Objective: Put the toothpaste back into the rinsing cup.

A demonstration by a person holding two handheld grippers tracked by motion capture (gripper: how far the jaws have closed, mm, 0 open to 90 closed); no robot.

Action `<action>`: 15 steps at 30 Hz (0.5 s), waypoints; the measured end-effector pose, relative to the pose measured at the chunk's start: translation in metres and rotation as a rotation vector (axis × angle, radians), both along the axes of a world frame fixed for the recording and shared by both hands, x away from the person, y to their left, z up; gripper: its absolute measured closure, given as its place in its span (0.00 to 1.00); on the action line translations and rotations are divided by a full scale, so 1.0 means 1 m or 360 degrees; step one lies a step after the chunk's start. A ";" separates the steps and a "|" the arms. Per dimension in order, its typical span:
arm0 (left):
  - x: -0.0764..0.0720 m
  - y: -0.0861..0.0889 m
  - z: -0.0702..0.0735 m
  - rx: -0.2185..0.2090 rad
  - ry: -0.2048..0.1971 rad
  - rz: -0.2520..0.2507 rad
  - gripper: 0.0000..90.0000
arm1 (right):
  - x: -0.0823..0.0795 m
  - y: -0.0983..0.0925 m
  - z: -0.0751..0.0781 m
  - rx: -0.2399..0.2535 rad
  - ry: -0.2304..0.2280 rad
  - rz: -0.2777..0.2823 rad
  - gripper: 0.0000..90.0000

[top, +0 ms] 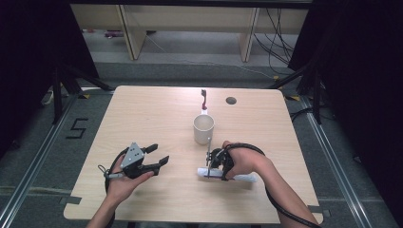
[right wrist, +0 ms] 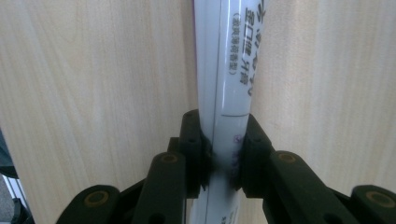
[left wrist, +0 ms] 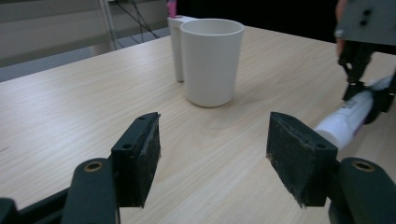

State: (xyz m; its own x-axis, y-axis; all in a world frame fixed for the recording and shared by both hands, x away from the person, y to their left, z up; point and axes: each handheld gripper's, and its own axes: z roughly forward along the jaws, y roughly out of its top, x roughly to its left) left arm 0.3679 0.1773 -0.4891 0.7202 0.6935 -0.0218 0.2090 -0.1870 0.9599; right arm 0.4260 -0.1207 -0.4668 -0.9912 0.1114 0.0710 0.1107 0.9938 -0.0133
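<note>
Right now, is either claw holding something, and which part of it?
The right claw is shut on the white toothpaste tube, pinching its body. The left claw is open, holding nothing.

1. We see a round grommet hole [top: 231, 100] near the far edge of the light wooden surface [top: 142, 118].
2. We see a black "5" mark [top: 77, 128] on the grey floor, left.
3. We see cables [top: 280, 38] trailing beyond, beside pale furniture legs [top: 130, 33].
</note>
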 end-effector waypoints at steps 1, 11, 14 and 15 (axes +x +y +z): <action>-0.001 -0.002 0.002 0.0004 0.0007 -0.0010 0.39 | 0.000 -0.001 0.001 0.0015 0.0006 -0.0004 0.84; -0.008 -0.030 0.008 0.0100 0.0014 -0.0296 0.39 | -0.002 -0.002 0.022 -0.0005 -0.0041 0.0018 0.84; -0.009 -0.040 0.007 0.0159 0.0018 -0.0385 0.38 | -0.002 0.000 0.026 -0.0010 -0.0034 0.0025 0.84; -0.009 -0.043 0.006 0.0173 0.0026 -0.0414 0.38 | -0.002 -0.001 0.026 0.0017 -0.0041 0.0041 0.84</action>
State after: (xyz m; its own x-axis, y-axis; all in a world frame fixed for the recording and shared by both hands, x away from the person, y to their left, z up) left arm 0.3585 0.1341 -0.4830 0.8744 0.4843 0.0296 0.1556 -0.3377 0.9283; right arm 0.4239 -0.1212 -0.4408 -0.9953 0.0852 0.0466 0.0853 0.9964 -0.0002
